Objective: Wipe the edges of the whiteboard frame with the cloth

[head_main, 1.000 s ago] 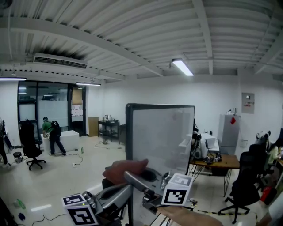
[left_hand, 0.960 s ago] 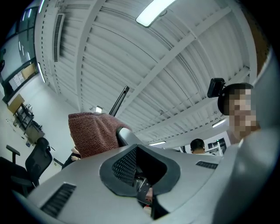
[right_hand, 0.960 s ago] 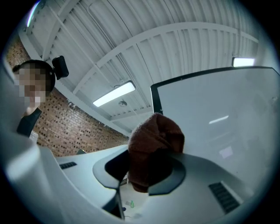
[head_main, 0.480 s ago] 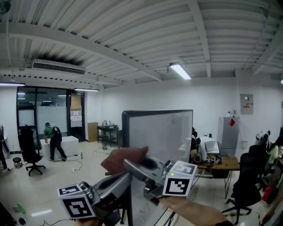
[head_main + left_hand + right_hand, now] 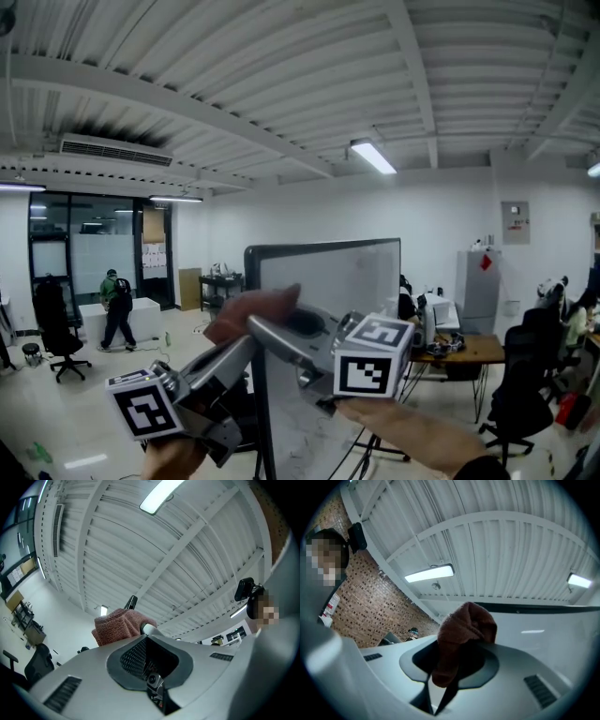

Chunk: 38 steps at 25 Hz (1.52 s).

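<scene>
The whiteboard [image 5: 328,272] stands ahead on a stand, its dark frame [image 5: 251,267] turning a corner at the upper left. A reddish-brown cloth [image 5: 246,312] sits against the frame's left edge just below that corner. My right gripper [image 5: 261,328] is shut on the cloth [image 5: 464,630], which bulges out of the jaws [image 5: 452,667] with the frame's top bar [image 5: 534,607] behind it. My left gripper [image 5: 234,361] points up at the cloth [image 5: 117,626] from below left, and its jaws are hidden by its own body [image 5: 147,667]. The frame's corner [image 5: 132,603] pokes out behind the cloth.
A person [image 5: 117,307] stands far left by a white block, near a black office chair [image 5: 54,323]. Right of the board are a cluttered desk [image 5: 464,349], a grey cabinet [image 5: 478,281] and another black chair [image 5: 525,384]. Ribbed ceiling with a strip light [image 5: 372,157] overhead.
Both grippers and the cloth have risen along the frame's left edge, closer to its upper corner. The head view has tilted upward, so the board sits lower in the picture.
</scene>
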Each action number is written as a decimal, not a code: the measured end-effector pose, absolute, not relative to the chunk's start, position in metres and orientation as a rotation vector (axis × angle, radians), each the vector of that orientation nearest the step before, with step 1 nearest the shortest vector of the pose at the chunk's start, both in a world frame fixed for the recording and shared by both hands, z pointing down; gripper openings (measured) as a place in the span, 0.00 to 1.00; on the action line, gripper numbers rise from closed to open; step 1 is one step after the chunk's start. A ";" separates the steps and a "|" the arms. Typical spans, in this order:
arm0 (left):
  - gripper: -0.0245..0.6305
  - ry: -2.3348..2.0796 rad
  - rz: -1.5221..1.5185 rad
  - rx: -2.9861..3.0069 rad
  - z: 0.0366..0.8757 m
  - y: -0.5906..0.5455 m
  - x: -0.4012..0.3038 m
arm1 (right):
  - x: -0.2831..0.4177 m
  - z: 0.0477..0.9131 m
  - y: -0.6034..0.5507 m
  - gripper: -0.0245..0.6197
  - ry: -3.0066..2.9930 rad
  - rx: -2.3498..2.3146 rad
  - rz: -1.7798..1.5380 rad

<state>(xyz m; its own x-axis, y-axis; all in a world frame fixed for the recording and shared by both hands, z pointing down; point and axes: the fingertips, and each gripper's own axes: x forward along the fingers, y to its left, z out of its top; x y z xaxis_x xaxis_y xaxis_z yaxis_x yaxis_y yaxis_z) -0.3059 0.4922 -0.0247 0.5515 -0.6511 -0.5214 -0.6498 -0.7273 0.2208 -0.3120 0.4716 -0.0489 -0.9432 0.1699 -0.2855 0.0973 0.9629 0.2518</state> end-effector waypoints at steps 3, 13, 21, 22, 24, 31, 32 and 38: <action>0.02 -1.212 -0.897 2.806 -0.036 0.490 -0.307 | -0.312 -0.059 0.469 0.22 2.803 0.169 0.402; 0.02 -1.261 -0.854 2.855 -0.076 0.489 -0.310 | -0.319 -0.107 0.474 0.22 2.752 0.079 0.673; 0.02 -1.209 -0.846 2.880 -0.095 0.483 -0.305 | -0.322 -0.133 0.474 0.22 2.749 0.027 0.886; 0.02 -1.191 -0.852 2.882 -0.098 0.482 -0.304 | -0.322 -0.137 0.473 0.22 2.747 0.017 0.903; 0.02 -1.161 -0.861 2.884 -0.103 0.481 -0.302 | -0.322 -0.145 0.467 0.22 2.751 0.005 0.911; 0.02 -1.108 -0.874 2.895 -0.108 0.474 -0.293 | -0.325 -0.157 0.458 0.23 2.793 0.011 0.927; 0.02 -1.108 -0.875 2.896 -0.108 0.473 -0.292 | -0.324 -0.159 0.456 0.23 2.797 0.011 0.923; 0.02 -1.104 -0.868 2.893 -0.110 0.466 -0.284 | -0.327 -0.174 0.434 0.23 2.847 0.060 0.816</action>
<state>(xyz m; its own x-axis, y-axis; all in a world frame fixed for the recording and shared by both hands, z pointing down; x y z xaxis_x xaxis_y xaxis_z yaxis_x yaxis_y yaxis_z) -0.2836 0.4661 -0.1102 0.6192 -0.5967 -0.5105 -0.6369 -0.7618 0.1181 -0.3266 0.4341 -0.1740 -0.9831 0.0879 -0.1604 -0.0104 0.8487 0.5288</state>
